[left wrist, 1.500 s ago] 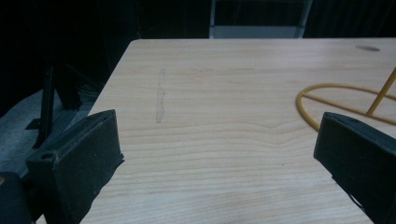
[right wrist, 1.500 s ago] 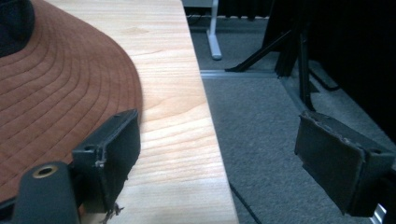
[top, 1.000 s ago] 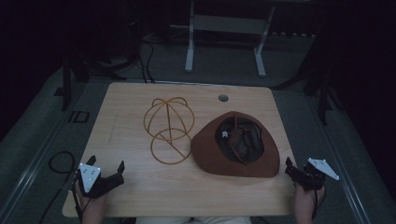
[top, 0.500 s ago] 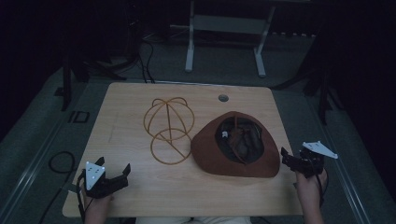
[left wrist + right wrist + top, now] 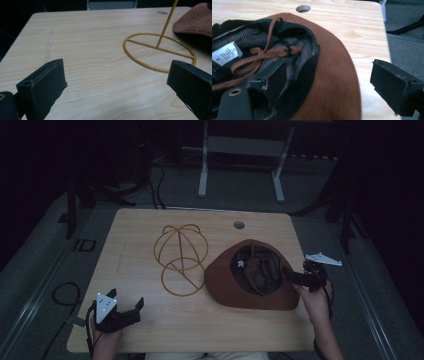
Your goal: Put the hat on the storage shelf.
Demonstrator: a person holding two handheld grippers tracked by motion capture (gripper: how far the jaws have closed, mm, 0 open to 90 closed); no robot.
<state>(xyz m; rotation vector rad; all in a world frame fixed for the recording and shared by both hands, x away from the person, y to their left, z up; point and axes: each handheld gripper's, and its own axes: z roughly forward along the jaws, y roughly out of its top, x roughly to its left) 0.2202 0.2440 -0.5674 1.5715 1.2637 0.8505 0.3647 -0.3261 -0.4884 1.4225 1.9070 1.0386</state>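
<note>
Right gripper (image 5: 332, 87) jaws straddle the brown hat's (image 5: 225, 282) brim

No writing can be read anywhere: the one piece of print is a small white label (image 5: 226, 53) sewn inside the brown hat (image 5: 329, 85), at the left of the right gripper view, its lines too blurred to make out.

Light wooden table (image 5: 150, 227) seen, round grommet hole (image 5: 239, 225) near far edge. Gold wire stand (image 5: 180, 260) set mid-table; brown hat (image 5: 250, 282) laid upturned toward right edge.
</note>
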